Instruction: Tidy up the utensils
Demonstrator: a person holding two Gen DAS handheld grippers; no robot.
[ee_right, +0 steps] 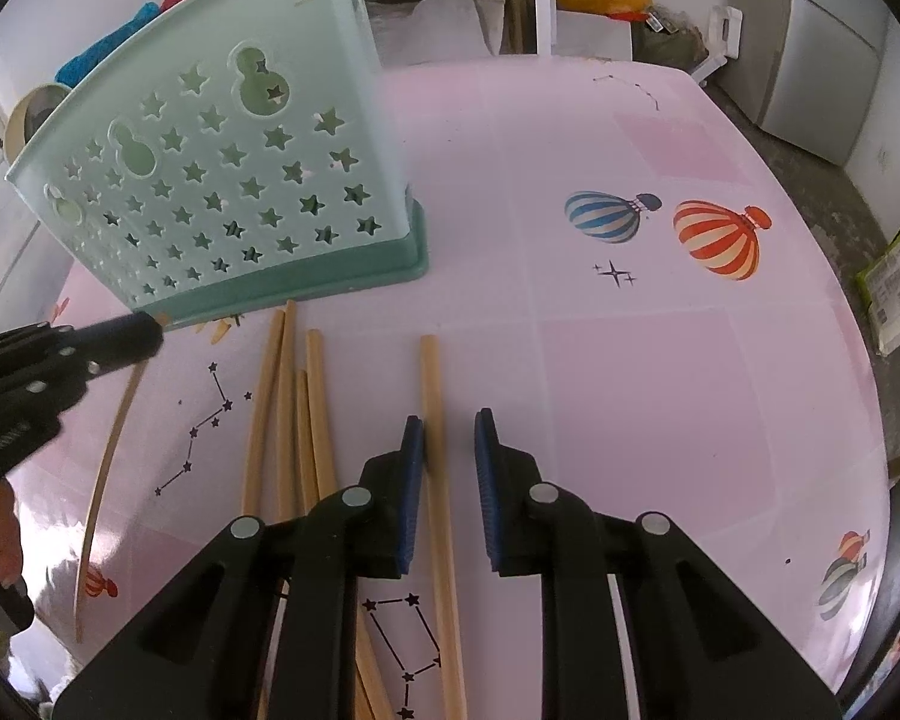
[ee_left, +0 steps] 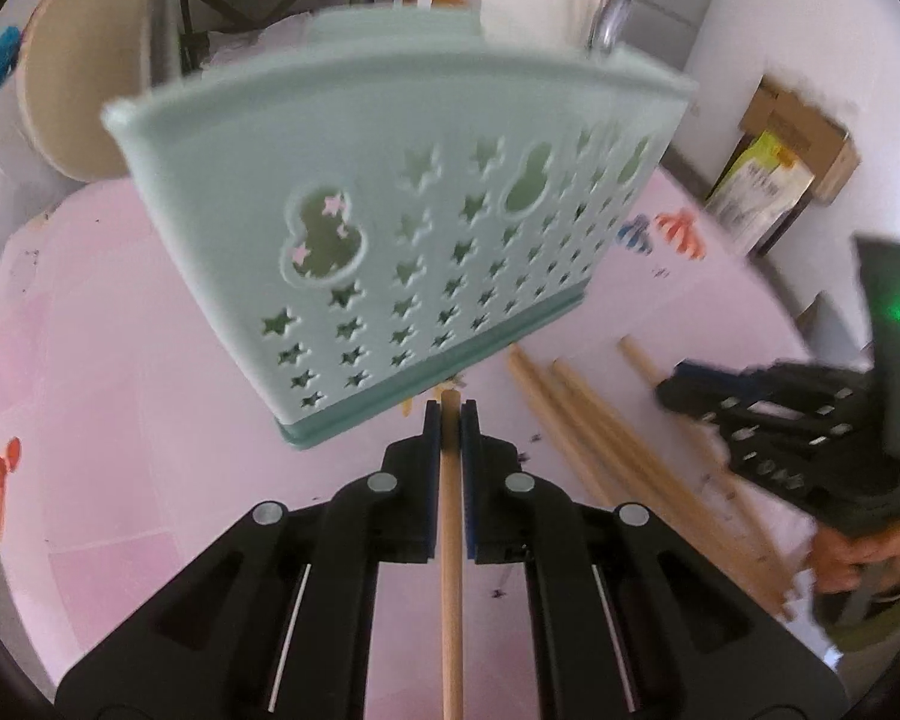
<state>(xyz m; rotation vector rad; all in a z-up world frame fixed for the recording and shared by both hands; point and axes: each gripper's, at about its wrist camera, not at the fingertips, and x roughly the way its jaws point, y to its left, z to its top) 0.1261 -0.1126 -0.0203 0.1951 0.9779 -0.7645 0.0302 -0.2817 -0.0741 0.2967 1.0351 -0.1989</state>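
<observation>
Left hand-held gripper is clamped on one wooden chopstick, just before the mint caddy. Right hand-held gripper stands apart around another chopstick lying on the pink worktop.

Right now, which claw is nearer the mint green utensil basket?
Left. The left claw is shut on a chopstick right at the basket's base. The right claw sits farther back, straddling another chopstick on the table.
</observation>
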